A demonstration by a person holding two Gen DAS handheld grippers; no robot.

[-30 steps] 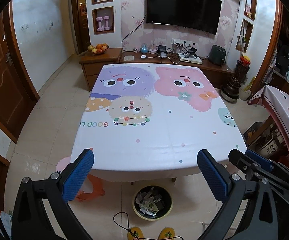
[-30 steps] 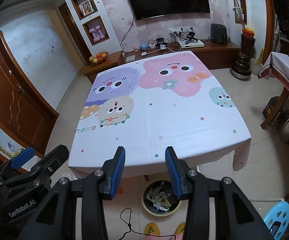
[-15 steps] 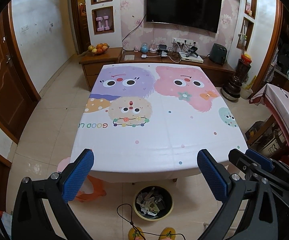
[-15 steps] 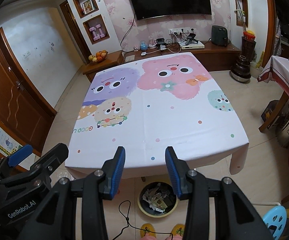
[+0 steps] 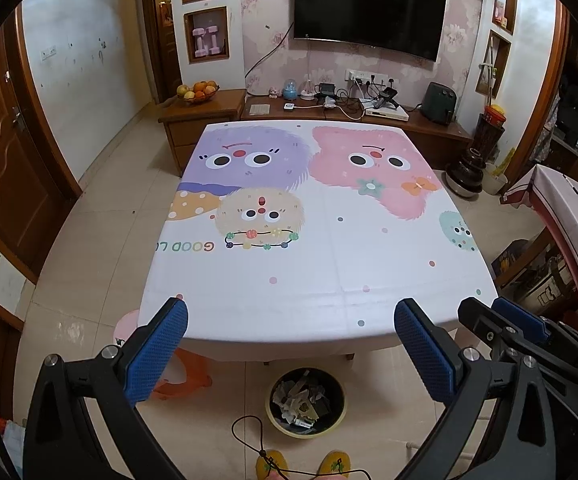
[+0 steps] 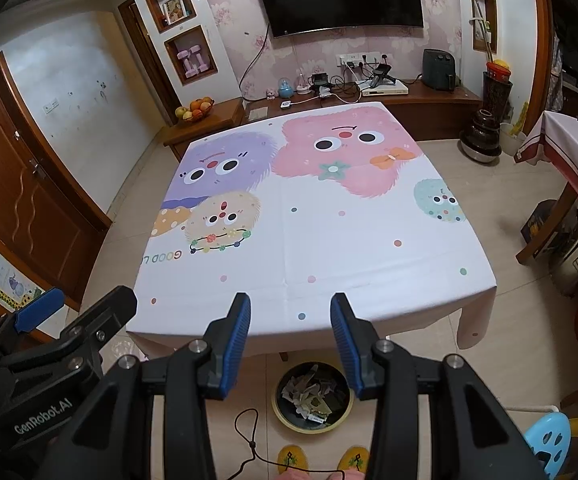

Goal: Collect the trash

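The left gripper [image 5: 291,344] has its blue-padded jaws spread wide, holding nothing. The right gripper [image 6: 290,344] has jaws apart with a narrower gap, also holding nothing. Both hover over the near edge of a table under a cartoon-monster tablecloth [image 5: 313,264]. At six o'clock below, on the floor, a round trash bin [image 6: 311,400] holds crumpled paper scraps [image 5: 301,398].

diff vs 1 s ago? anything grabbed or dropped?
Nothing grabbed or dropped. Both views have pulled back and risen slightly: the table edge sits a little higher in frame and the slippers have come into fuller view. Left gripper stays wide open, right gripper keeps its narrower gap, both empty. Trash bin is unmoved on the floor, still full of scraps.
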